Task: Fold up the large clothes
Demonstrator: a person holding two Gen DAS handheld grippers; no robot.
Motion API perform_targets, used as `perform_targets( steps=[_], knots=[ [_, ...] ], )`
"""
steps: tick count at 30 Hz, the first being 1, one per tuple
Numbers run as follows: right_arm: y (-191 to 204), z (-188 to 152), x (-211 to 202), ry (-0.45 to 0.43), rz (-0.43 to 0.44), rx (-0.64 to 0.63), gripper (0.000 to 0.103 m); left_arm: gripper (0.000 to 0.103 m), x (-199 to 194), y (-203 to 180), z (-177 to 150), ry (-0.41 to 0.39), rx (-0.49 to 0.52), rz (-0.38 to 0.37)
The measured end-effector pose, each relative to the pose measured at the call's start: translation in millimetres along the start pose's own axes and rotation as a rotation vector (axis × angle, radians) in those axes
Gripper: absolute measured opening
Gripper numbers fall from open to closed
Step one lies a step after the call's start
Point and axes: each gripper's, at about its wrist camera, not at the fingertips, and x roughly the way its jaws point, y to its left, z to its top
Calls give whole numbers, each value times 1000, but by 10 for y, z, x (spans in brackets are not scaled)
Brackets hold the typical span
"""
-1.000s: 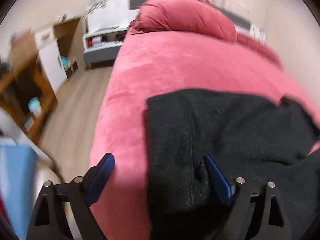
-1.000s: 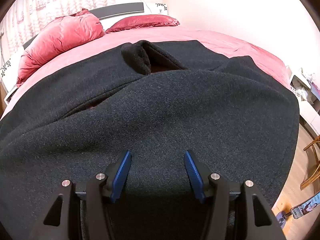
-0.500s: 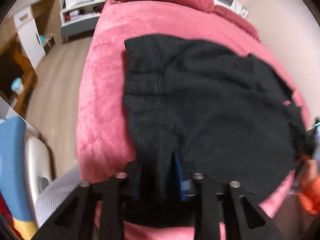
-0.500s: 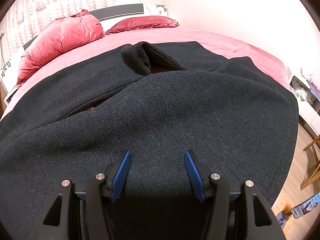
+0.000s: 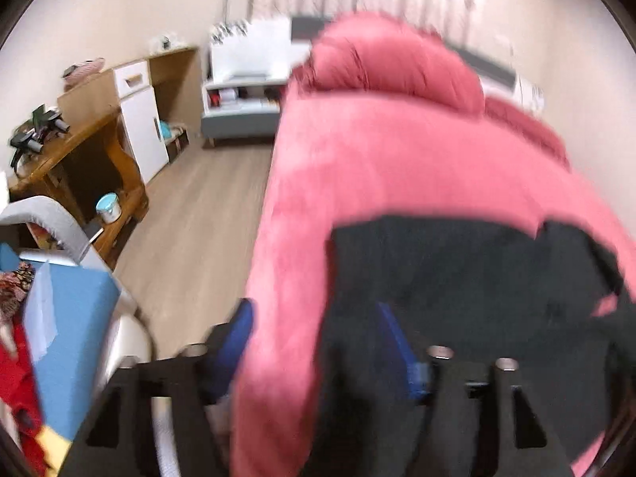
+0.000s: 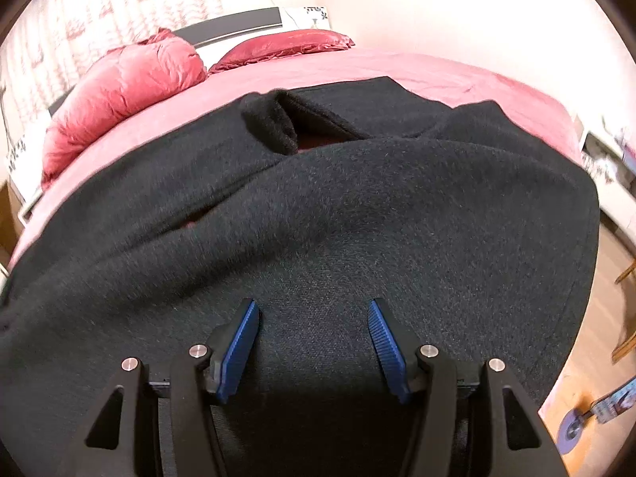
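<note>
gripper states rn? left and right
Left claw: open, holding nothing, at the edge of the black coat.
Right claw: open, holding nothing, over the coat.

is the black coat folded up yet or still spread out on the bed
Mostly spread. The black wool coat covers much of the pink velvet bedspread, only one front panel lapped over; both claws open, neither gripping it.

The large charcoal-black woollen coat (image 6: pixel 357 214) lies spread over the pink velvet bedspread (image 6: pixel 417 67), its collar opening toward 12 o'clock and one panel folded across the body. Its near hem runs from 8 to 4 o'clock.
</note>
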Motion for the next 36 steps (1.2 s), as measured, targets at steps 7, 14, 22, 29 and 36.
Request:
perform_targets(
  steps=[7,14,22,29,36],
  knots=[
    [-269,568,-75,-20,226,106,58,80,758,-994,13,38,193,-63],
    [-1023,1615,461,71,228,388,65,80,1458,-1162,275,46,179,20],
    [-1471,2514,1411,150,-47,260,69,94,1906,-1367,778,40,453,-18],
    [-1245,2792,1979,179,-126,56,72,103,2258,-1533,855,131,671,-154],
    [-1124,2769,2054,188,-125,32,46,33,2339,-1422,873,229,501,-307]
  ],
)
